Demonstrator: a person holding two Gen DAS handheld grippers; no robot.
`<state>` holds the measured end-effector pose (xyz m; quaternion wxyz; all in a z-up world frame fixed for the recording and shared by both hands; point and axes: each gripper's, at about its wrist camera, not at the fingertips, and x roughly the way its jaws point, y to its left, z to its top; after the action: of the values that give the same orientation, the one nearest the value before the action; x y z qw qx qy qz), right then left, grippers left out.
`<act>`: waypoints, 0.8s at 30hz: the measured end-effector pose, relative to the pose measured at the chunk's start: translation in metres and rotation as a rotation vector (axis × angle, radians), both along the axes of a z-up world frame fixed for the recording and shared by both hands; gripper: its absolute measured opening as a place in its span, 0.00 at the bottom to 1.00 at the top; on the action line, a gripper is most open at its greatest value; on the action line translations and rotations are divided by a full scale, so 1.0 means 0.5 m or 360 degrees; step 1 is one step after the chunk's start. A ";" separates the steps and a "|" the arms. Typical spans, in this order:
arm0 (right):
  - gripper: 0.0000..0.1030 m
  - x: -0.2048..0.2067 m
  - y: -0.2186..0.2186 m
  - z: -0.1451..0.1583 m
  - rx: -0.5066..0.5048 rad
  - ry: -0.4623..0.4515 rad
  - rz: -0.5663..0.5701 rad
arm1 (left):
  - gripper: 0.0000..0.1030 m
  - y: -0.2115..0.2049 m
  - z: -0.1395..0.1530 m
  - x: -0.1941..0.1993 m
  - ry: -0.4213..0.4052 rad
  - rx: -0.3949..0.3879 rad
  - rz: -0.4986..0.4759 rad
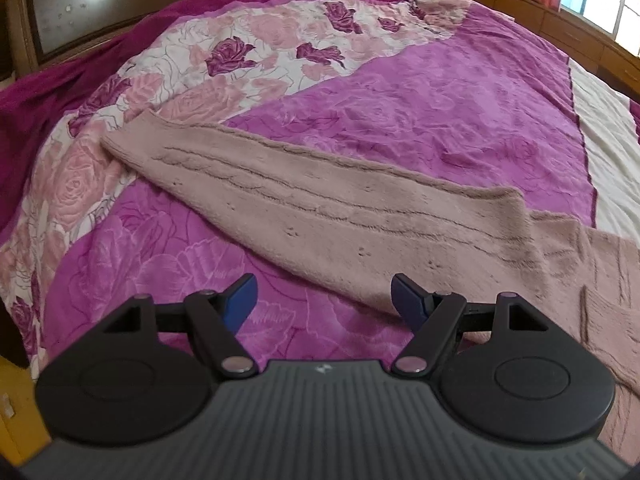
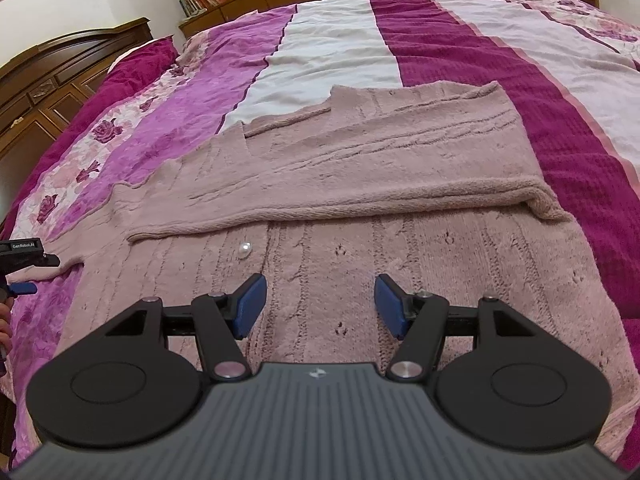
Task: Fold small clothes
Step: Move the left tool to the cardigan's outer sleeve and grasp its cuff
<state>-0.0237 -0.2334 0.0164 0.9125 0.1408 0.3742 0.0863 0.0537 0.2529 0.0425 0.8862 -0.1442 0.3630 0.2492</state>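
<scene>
The dusty-pink cable-knit cardigan (image 2: 360, 184) lies flat on the magenta floral bedspread (image 1: 440, 92); its unfolded sleeve (image 1: 320, 200) runs toward the left-wrist frame's upper left, just ahead of the empty, parted left gripper (image 1: 323, 300). The right gripper (image 2: 320, 304) hovers parted, empty.

Only one text can be read. In the right wrist view, at the far left edge, a small white label (image 2: 21, 246) stands on the black body of the left tongs (image 2: 24, 272), and it says "GenRobot.AI". On the grey ribbed housing of each tool there is a small pale logo mark (image 1: 320, 369), but it has no letters. The spines of the books (image 2: 198, 0) on the far shelf are too small to read.
</scene>
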 end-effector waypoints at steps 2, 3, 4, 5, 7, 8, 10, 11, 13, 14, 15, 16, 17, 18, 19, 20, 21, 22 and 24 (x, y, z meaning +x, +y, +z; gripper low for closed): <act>0.65 0.001 0.004 -0.002 -0.0006 0.0000 -0.0008 | 0.73 0.013 -0.006 0.007 -0.0019 -0.0046 0.0013; 0.65 0.001 0.007 -0.002 -0.0012 -0.0001 -0.0014 | 0.73 0.022 -0.010 0.009 -0.0047 -0.0090 0.0020; 0.65 0.001 0.008 -0.002 -0.0016 -0.0008 -0.0026 | 0.73 0.032 -0.015 0.012 -0.0080 -0.0141 0.0026; 0.65 -0.001 0.009 -0.001 -0.0019 -0.0020 -0.0046 | 0.73 0.044 -0.020 0.014 -0.0112 -0.0197 0.0042; 0.65 -0.006 0.013 0.000 -0.0016 -0.0044 -0.0075 | 0.73 0.072 -0.032 0.019 -0.0157 -0.0304 0.0093; 0.65 -0.008 0.013 0.002 -0.0012 -0.0054 -0.0086 | 0.73 0.083 -0.036 0.021 -0.0181 -0.0334 0.0112; 0.65 -0.009 0.011 0.003 -0.0009 -0.0067 -0.0102 | 0.72 0.099 -0.040 0.025 -0.0227 -0.0362 0.0136; 0.66 -0.009 0.010 0.003 -0.0012 -0.0068 -0.0105 | 0.72 0.104 -0.040 0.027 -0.0245 -0.0365 0.0139; 0.66 -0.007 0.009 0.001 -0.0022 -0.0060 -0.0116 | 0.72 0.114 -0.042 0.035 -0.0271 -0.0376 0.0147; 0.65 -0.005 0.008 -0.001 -0.0022 -0.0055 -0.0122 | 0.72 0.118 -0.044 0.038 -0.0283 -0.0384 0.0152; 0.65 -0.004 0.006 -0.002 -0.0018 -0.0051 -0.0125 | 0.72 0.124 -0.047 0.041 -0.0296 -0.0391 0.0159; 0.65 -0.003 0.005 -0.002 -0.0014 -0.0049 -0.0128 | 0.72 0.128 -0.050 0.045 -0.0309 -0.0392 0.0166; 0.65 -0.003 0.005 -0.003 -0.0012 -0.0051 -0.0129 | 0.72 0.131 -0.052 0.049 -0.0320 -0.0388 0.0162; 0.66 -0.003 0.005 -0.002 -0.0014 -0.0054 -0.0129 | 0.72 0.132 -0.055 0.054 -0.0327 -0.0367 0.0150; 0.66 -0.004 0.005 -0.002 -0.0017 -0.0056 -0.0128 | 0.73 0.133 -0.057 0.059 -0.0331 -0.0341 0.0135; 0.66 -0.005 0.005 -0.003 -0.0018 -0.0058 -0.0128 | 0.73 0.132 -0.059 0.063 -0.0344 -0.0309 0.0120; 0.65 -0.005 0.004 -0.003 -0.0017 -0.0059 -0.0129 | 0.73 0.132 -0.062 0.065 -0.0356 -0.0284 0.0110; 0.65 -0.005 0.004 -0.003 -0.0015 -0.0058 -0.0132 | 0.72 0.132 -0.064 0.068 -0.0365 -0.0263 0.0102; 0.65 -0.007 0.003 -0.003 -0.0010 -0.0060 -0.0136 | 0.70 0.131 -0.065 0.072 -0.0385 -0.0228 0.0090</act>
<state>-0.0270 -0.2322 0.0148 0.9227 0.1522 0.3508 0.0486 0.0897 0.3182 0.0099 0.9036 -0.2462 0.2661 0.2284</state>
